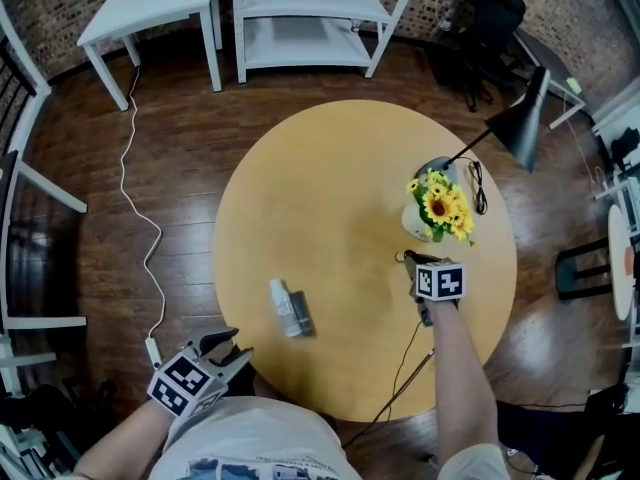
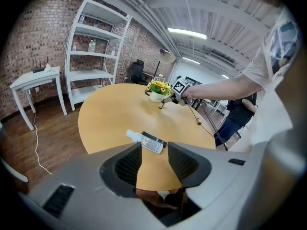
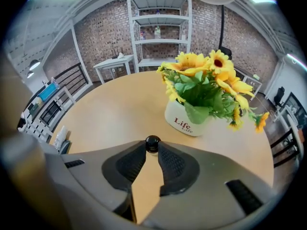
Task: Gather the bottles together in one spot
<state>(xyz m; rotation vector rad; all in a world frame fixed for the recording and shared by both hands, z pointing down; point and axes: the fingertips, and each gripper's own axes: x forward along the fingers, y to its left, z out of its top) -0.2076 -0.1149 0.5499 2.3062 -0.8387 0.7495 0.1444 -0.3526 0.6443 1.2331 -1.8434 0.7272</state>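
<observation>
Two bottles lie side by side on the round wooden table (image 1: 330,188), near its front: a white one (image 1: 282,306) (image 2: 146,141) and a dark one (image 1: 301,314) (image 2: 157,138). My right gripper (image 1: 410,259) (image 3: 152,147) is beside the flower pot, shut on the black cap of a small bottle (image 3: 152,143) (image 2: 162,103) pinched at its fingertips; the bottle's body is hidden in the right gripper view. My left gripper (image 1: 232,348) (image 2: 154,145) hovers off the table's front left edge, open and empty, pointing toward the two lying bottles.
A white pot of yellow sunflowers (image 1: 418,225) (image 3: 184,121) stands at the table's right, with a black desk lamp (image 1: 520,128) behind it. A thin cable (image 1: 410,353) runs over the front right edge. White shelving (image 1: 310,18) and a white side table (image 1: 150,8) stand beyond.
</observation>
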